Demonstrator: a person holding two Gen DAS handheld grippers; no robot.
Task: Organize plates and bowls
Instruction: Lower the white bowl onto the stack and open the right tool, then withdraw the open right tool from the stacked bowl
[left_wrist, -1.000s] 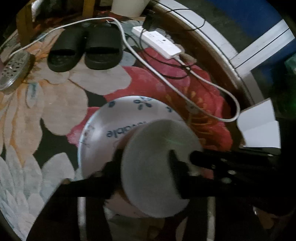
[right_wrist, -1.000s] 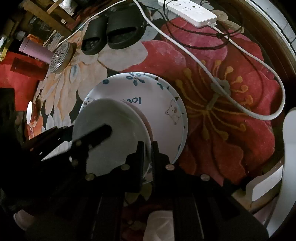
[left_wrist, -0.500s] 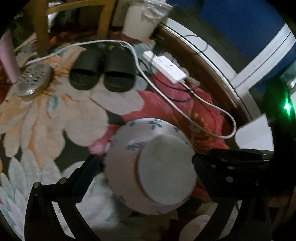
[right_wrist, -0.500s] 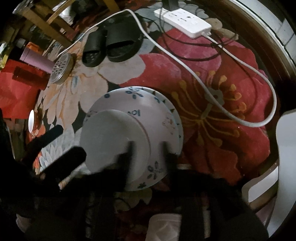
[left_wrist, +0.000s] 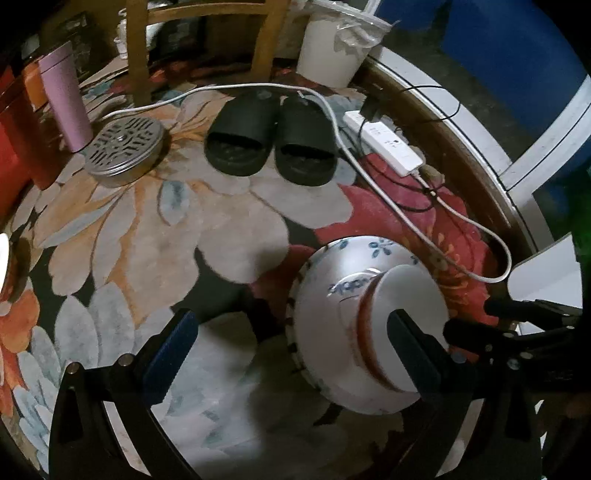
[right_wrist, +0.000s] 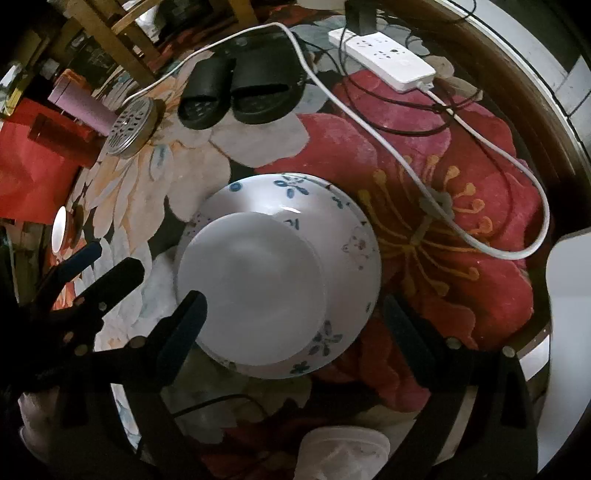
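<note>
A stack of white plates with blue flower prints (right_wrist: 332, 236) lies on the floral rug, and a plain white bowl (right_wrist: 255, 291) with a reddish rim sits on top of it. The stack also shows in the left wrist view (left_wrist: 332, 280), with the white bowl (left_wrist: 410, 295) on top. My left gripper (left_wrist: 291, 339) is open and empty, its right finger in front of the bowl. My right gripper (right_wrist: 291, 325) is open and empty, its fingers on either side of the stack's near edge.
A pair of black slippers (left_wrist: 269, 144), a white power strip (left_wrist: 384, 144) with its cable (left_wrist: 406, 218), a round metal strainer (left_wrist: 123, 147) and a pink tumbler (left_wrist: 66, 96) lie on the rug (left_wrist: 147, 229). A wooden chair (left_wrist: 140, 48) and a white bucket (left_wrist: 332, 48) stand behind.
Both grippers let go of the white bowl, opened wide and drew back. The bowl now rests on the plate stack.
</note>
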